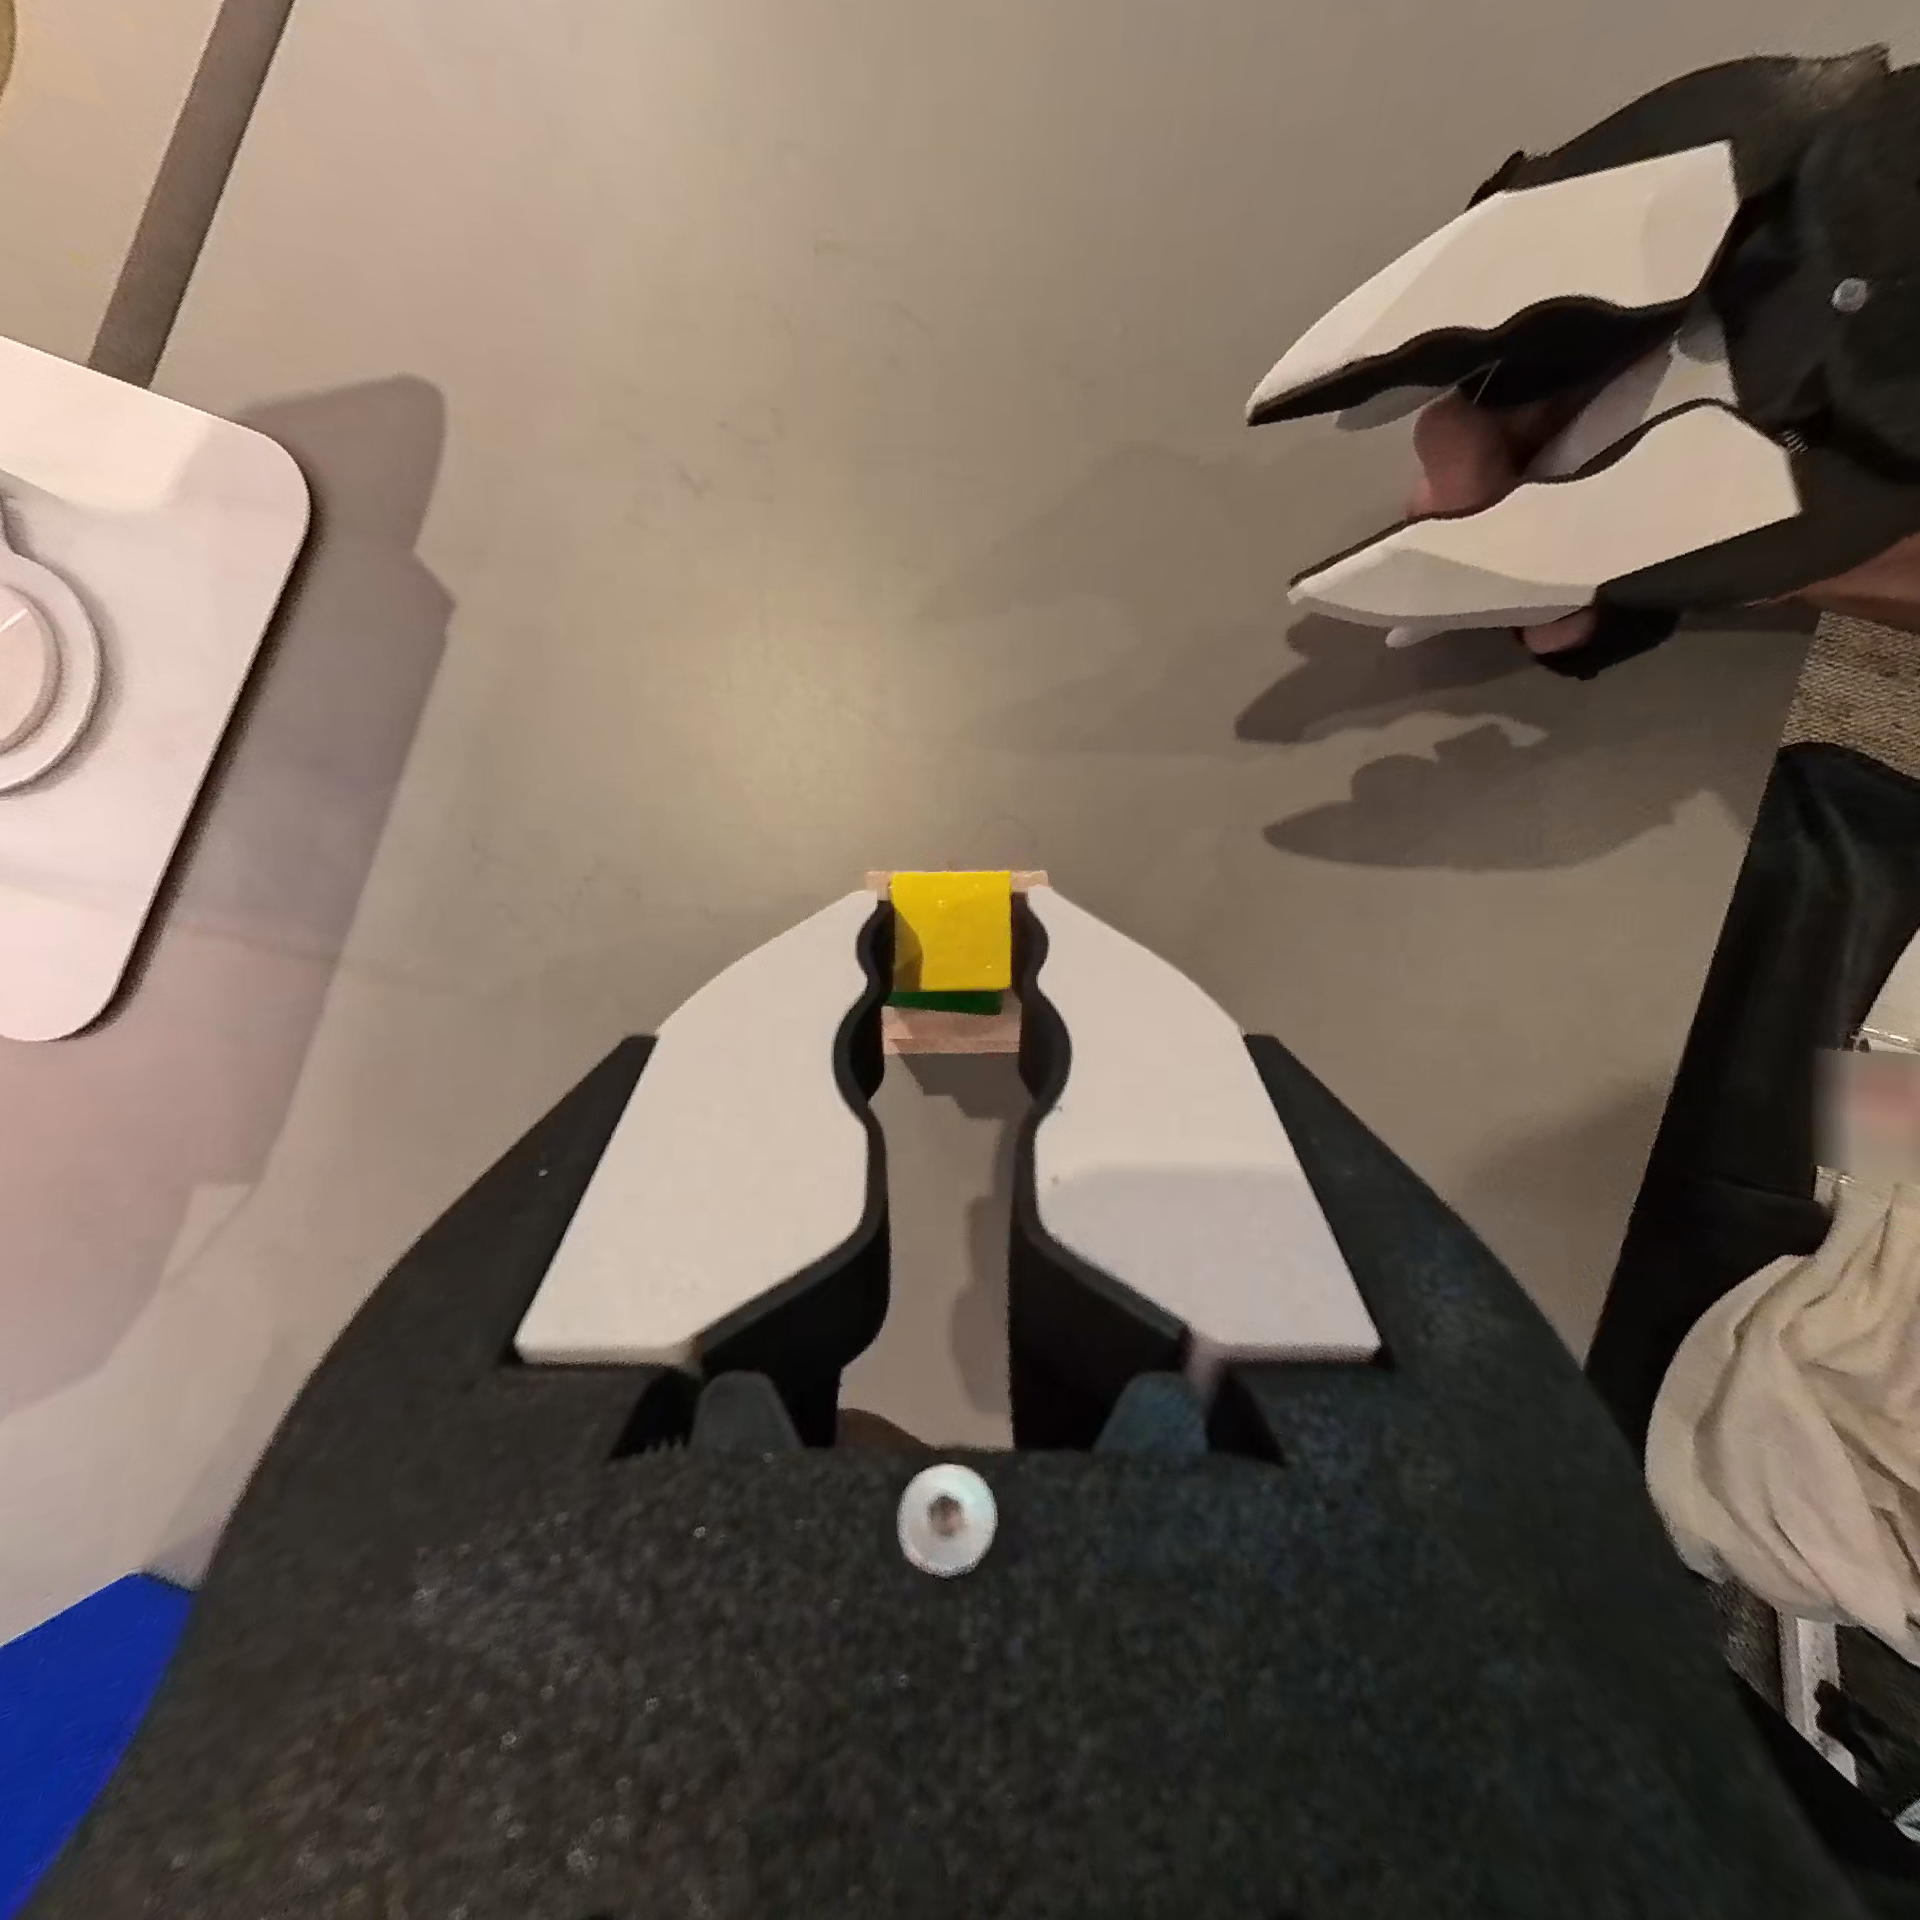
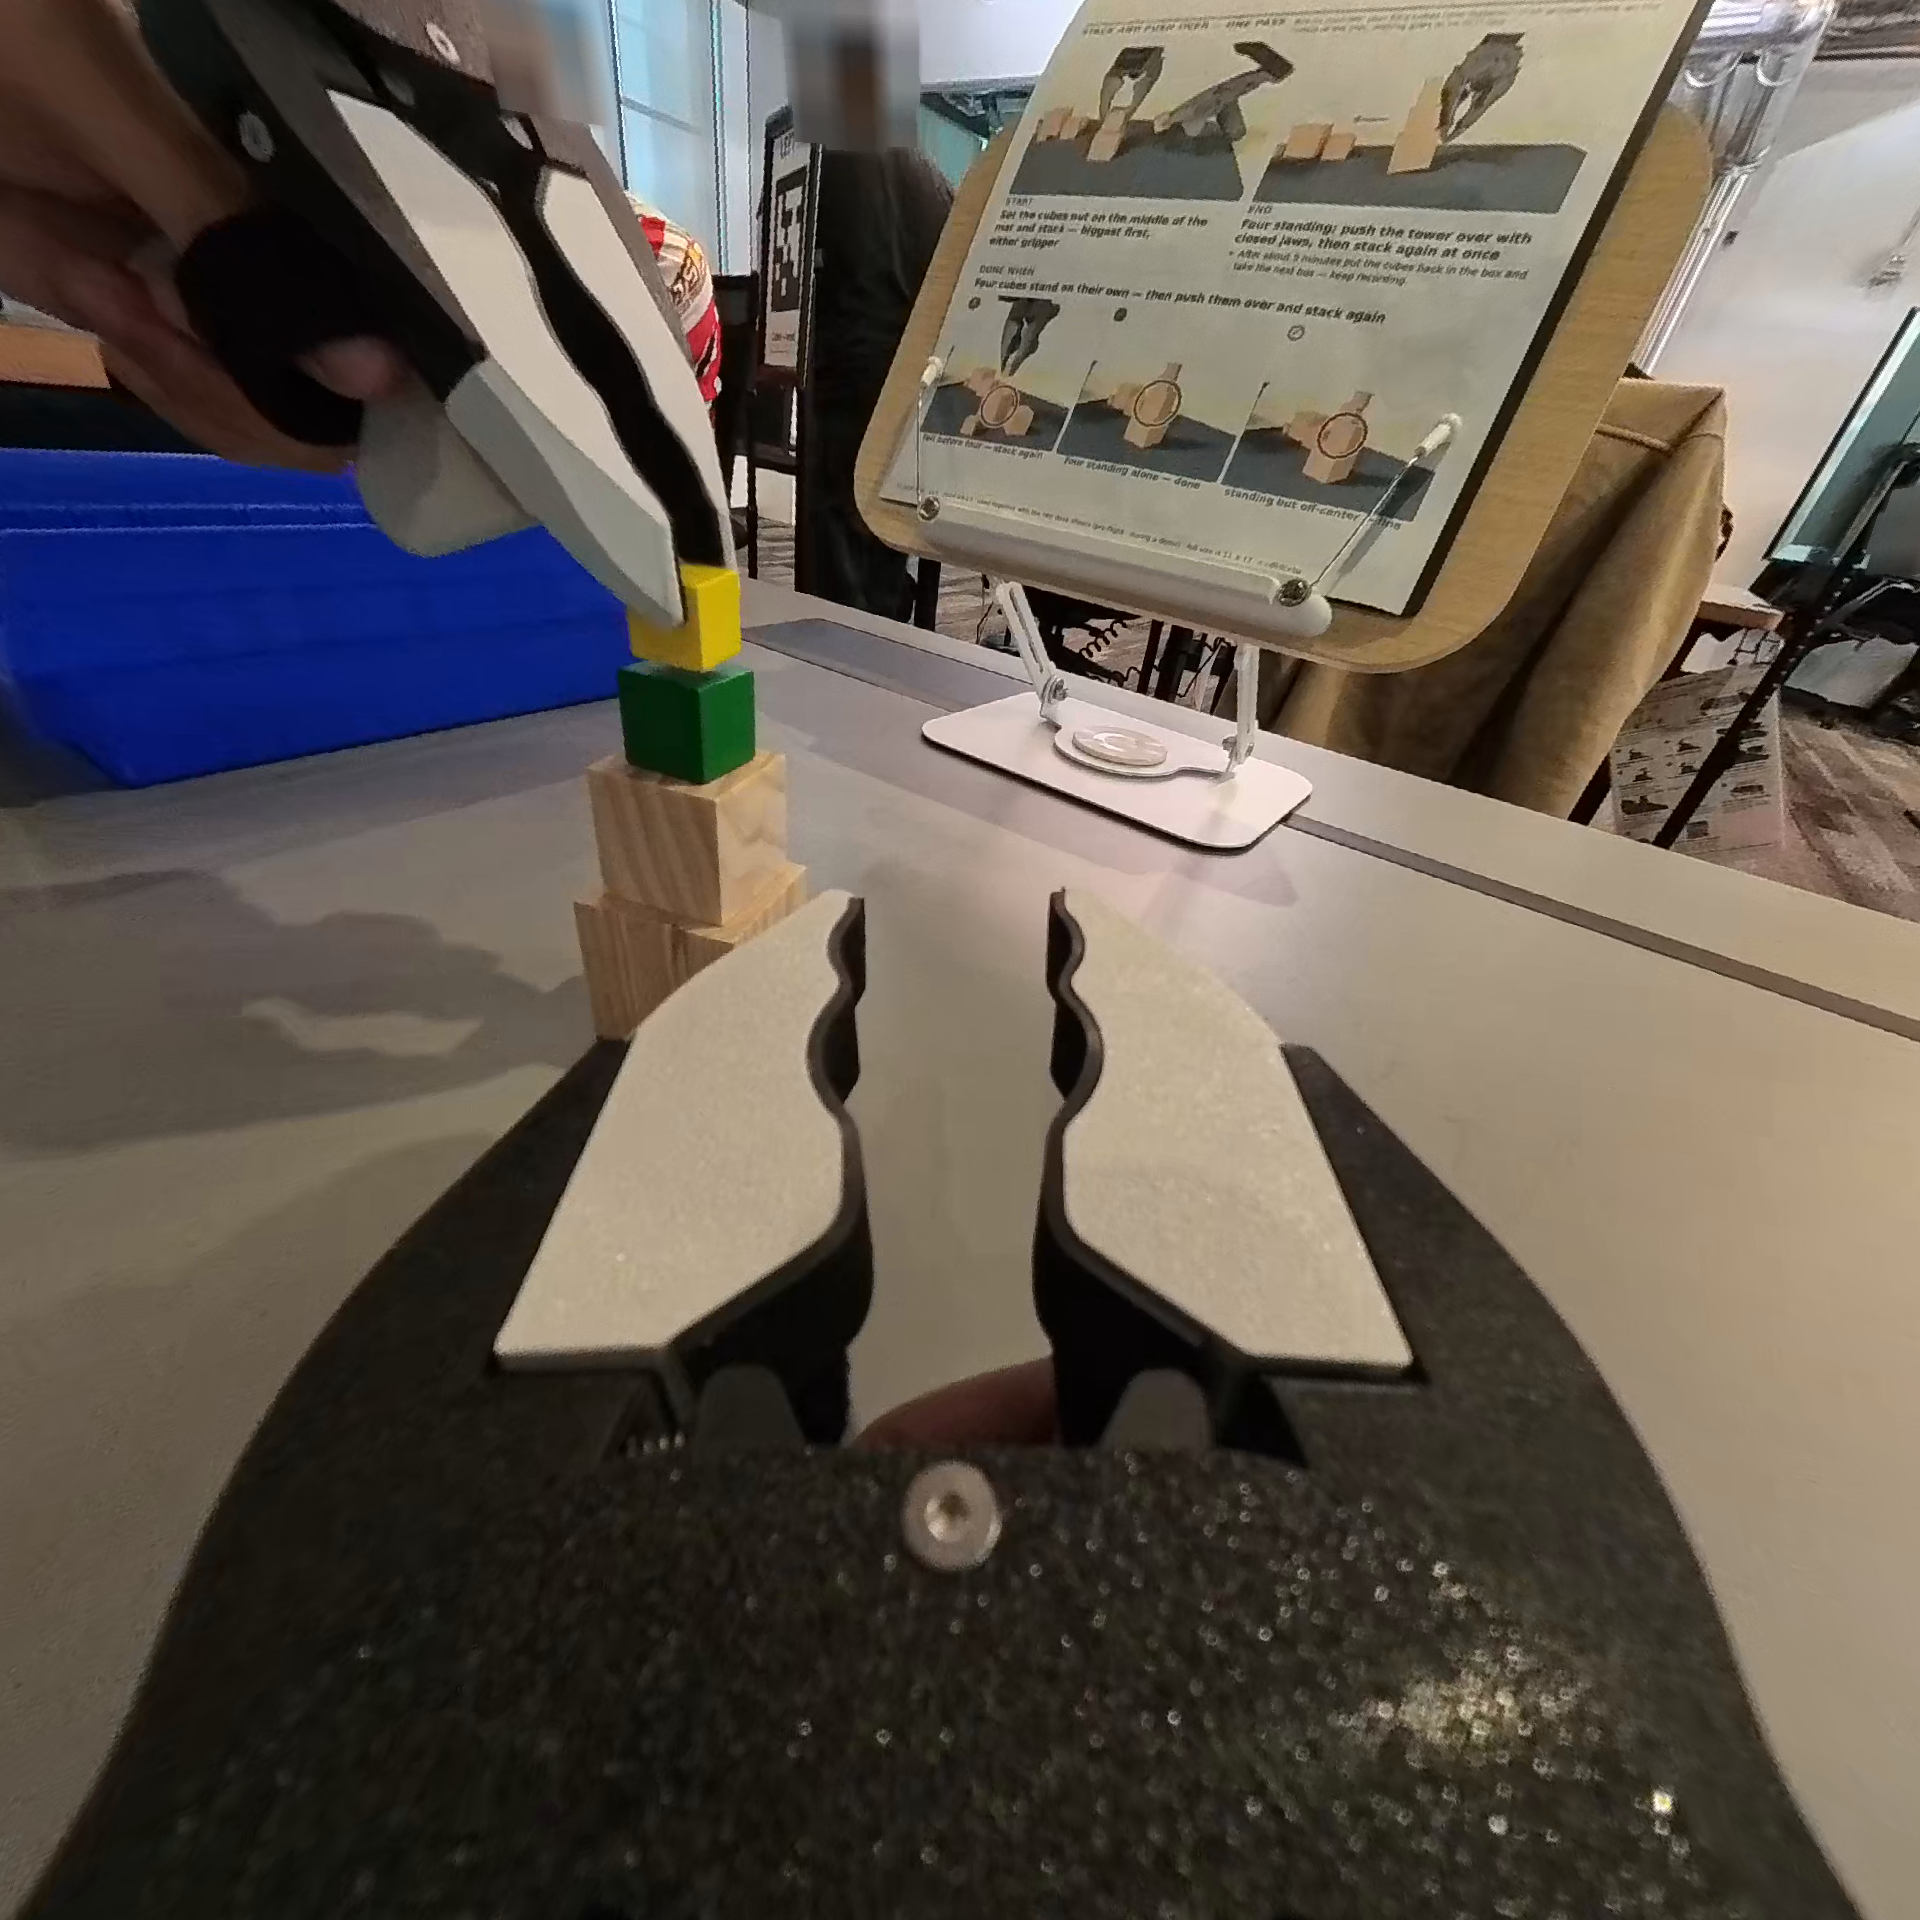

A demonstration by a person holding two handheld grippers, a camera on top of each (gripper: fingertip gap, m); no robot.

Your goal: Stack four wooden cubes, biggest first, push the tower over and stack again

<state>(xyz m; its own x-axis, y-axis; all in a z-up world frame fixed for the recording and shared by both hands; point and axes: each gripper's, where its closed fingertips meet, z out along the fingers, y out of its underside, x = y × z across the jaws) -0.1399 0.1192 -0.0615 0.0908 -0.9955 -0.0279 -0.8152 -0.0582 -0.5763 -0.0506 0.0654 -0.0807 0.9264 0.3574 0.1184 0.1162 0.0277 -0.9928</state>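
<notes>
A tower of cubes stands on the grey table (image 2: 1351,1143). The largest wooden cube (image 2: 634,966) is at the bottom, a smaller wooden cube (image 2: 686,836) on it, then a green cube (image 2: 686,722). My left gripper (image 1: 951,904) points down from above, shut on a small yellow cube (image 1: 951,930) that rests on the green cube (image 1: 940,1001). In the right wrist view the left gripper (image 2: 675,592) holds the yellow cube (image 2: 707,623) at the top left. My right gripper (image 2: 956,904) is open and empty, low and just right of the tower; it also shows in the left wrist view (image 1: 1273,509).
A document stand with an instruction sheet (image 2: 1247,312) stands on a white base (image 2: 1122,769) at the far side of the table. A blue bin (image 2: 260,623) lies behind the tower. A beige cloth (image 1: 1787,1455) and a black chair (image 1: 1714,1039) are off the table's edge. There is about 11 cm between the tips of the two grippers.
</notes>
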